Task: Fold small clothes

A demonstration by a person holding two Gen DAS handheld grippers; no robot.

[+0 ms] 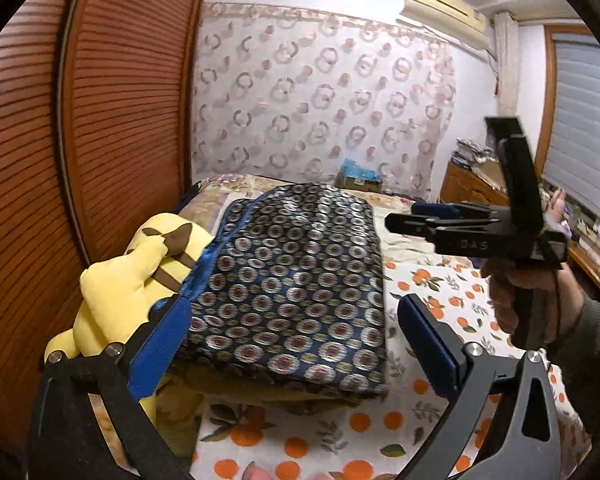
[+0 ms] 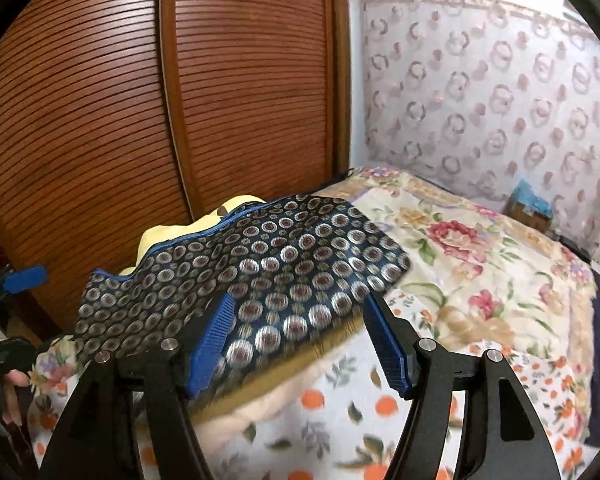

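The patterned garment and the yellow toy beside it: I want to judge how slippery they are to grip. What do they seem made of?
The garment looks like a satiny woven brocade: its silver-ringed circles and blue edging catch the light, so it is probably slippery. The toy looks like soft matte plush, with dull yellow fabric and puffy stuffed shapes. Neither fibre can be confirmed.

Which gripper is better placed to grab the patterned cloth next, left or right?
Probably right. The right gripper has open jaws straddling the patterned garment's near edge; the left gripper hangs wide open short of it.
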